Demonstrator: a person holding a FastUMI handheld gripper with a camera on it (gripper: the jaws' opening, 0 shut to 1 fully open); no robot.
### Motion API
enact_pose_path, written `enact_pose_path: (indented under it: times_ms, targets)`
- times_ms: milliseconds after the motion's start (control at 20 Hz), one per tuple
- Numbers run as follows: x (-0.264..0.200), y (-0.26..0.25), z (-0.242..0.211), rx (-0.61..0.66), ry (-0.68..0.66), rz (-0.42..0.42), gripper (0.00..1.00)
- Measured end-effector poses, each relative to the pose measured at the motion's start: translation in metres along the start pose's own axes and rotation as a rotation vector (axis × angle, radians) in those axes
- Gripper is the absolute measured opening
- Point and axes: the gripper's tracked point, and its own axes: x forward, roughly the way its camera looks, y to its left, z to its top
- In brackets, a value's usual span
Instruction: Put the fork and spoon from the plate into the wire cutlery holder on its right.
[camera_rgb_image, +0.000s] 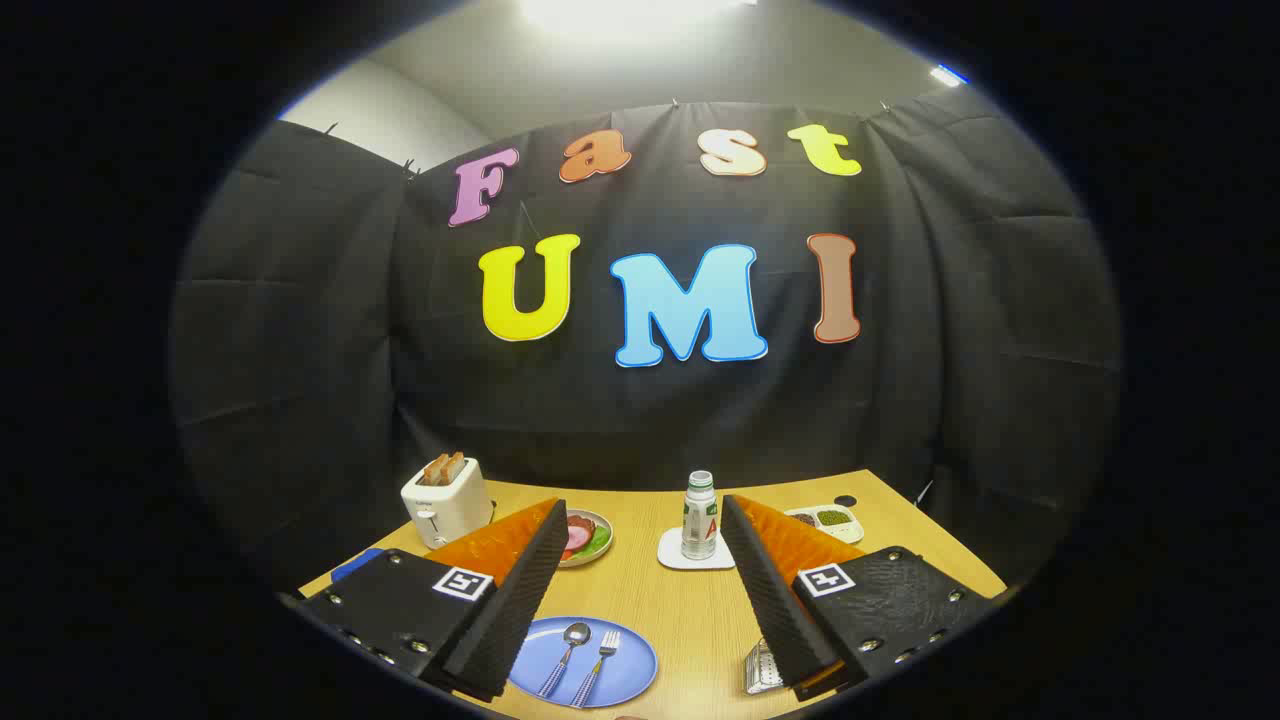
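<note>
In the gripper view the gripper (643, 520) hangs above the wooden table (690, 620) with its fingers spread wide and empty; the right one hides most of the wire cutlery holder (762, 668). Between the fingers, the spoon (566, 655) and fork (598, 665) lie side by side on the blue plate (630, 668), just left of the holder. Beyond stand a toaster (446, 500) and a bottle (699, 517) before the black cloth wall.

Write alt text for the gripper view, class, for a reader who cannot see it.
The gripper hangs open above a wooden table, its fingers spread over a blue plate holding a spoon and fork. A wire cutlery holder sits right of the plate; a toaster, bottle and food dishes stand beyond.
</note>
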Motion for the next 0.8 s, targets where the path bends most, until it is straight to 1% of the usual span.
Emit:
enact_pose_path:
  times_ms: [200,300,450,800]
  targets:
    - [-0.007,-0.005,0.013,-0.003,-0.037,-0.018,0.95]
    - [-0.011,-0.008,0.013,0.006,-0.040,-0.025,0.95]
    - [-0.014,-0.010,0.009,0.025,-0.034,-0.034,0.95]
    - [-0.020,-0.012,-0.005,0.022,-0.004,-0.041,0.95]
